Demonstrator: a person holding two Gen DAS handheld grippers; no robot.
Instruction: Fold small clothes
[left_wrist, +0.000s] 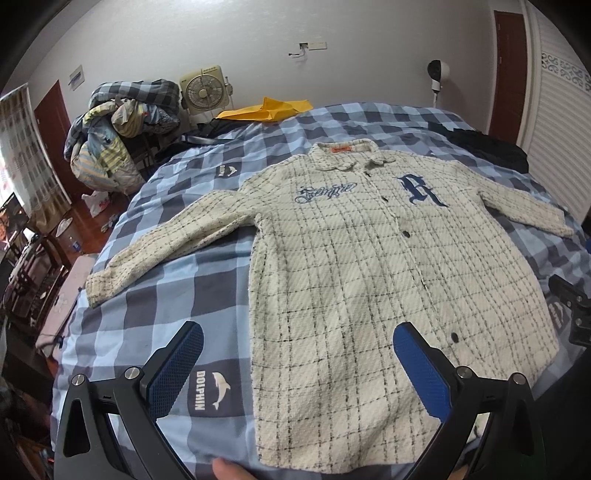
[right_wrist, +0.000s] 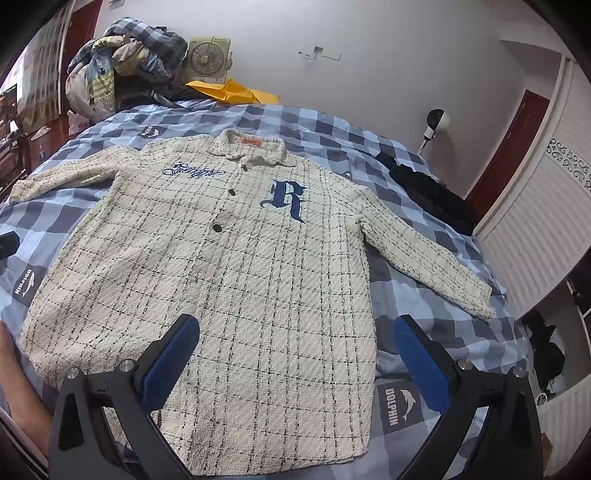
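Observation:
A cream shirt (left_wrist: 354, 266) (right_wrist: 229, 280) with thin dark checks, dark buttons and blue embroidery lies flat and face up on the bed, collar far, both sleeves spread out to the sides. My left gripper (left_wrist: 297, 354) hovers open above the shirt's near left hem, nothing between its blue pads. My right gripper (right_wrist: 295, 350) hangs open above the near right hem, also holding nothing. In the left wrist view the right gripper's black body (left_wrist: 570, 310) shows at the right edge.
The bed has a blue checked cover (left_wrist: 166, 295) (right_wrist: 424, 314). A dark garment (right_wrist: 432, 192) lies at its far right, a yellow cloth (left_wrist: 266, 109) at the far edge. A heap of clothes (left_wrist: 122, 125) and a fan (left_wrist: 203, 90) stand behind. A louvred wardrobe (right_wrist: 535, 221) stands at the right.

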